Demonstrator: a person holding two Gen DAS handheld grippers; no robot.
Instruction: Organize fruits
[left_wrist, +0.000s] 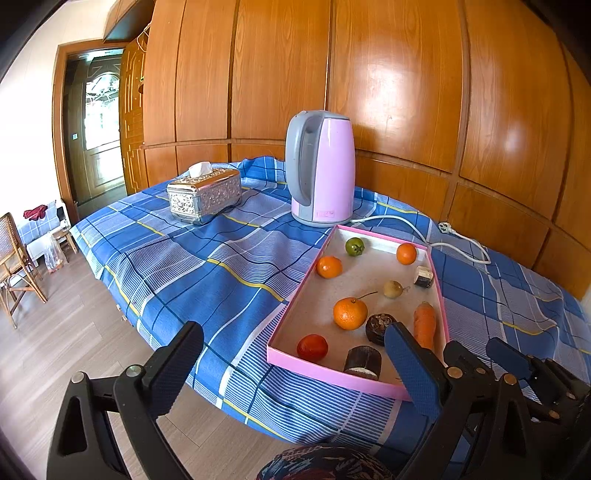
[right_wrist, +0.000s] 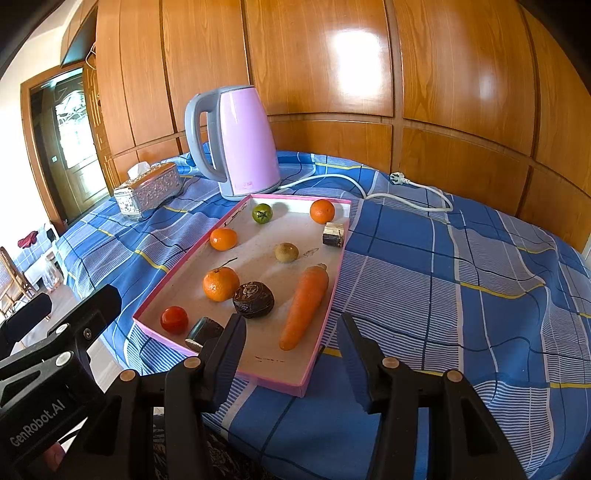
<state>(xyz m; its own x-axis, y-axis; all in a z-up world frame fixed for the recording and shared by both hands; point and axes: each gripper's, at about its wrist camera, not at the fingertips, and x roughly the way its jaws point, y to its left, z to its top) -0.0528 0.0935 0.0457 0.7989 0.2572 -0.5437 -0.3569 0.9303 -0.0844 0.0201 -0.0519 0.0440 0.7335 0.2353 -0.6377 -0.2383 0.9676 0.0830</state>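
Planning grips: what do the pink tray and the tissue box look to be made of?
Pink tray: likely cardboard, matte; thin straight walls, scuffed pale floor. Tissue box: looks like embossed metal or metallised plastic, glossy silver; bright reflections on the relief pattern.

1. Pink tray (left_wrist: 291, 362): right near corner sits behind a blue finger pad (left_wrist: 413, 373) in the left wrist view.
2. Carrot (left_wrist: 424, 323): lower tip covered by the same pad.
3. Dark cut piece (right_wrist: 203, 328) at the tray's near edge: partly behind a black finger (right_wrist: 229, 350) in the right wrist view. Can't ID it.
4. Small block (right_wrist: 333, 233) at the tray's far right rim: too small to identify, possibly a cut chunk.
5. Kettle label (left_wrist: 325, 214): print unreadable.
6. Patterned fabric (left_wrist: 325, 465): cut off by the bottom edge.
7. Chair (left_wrist: 14, 266): cropped at the left edge.
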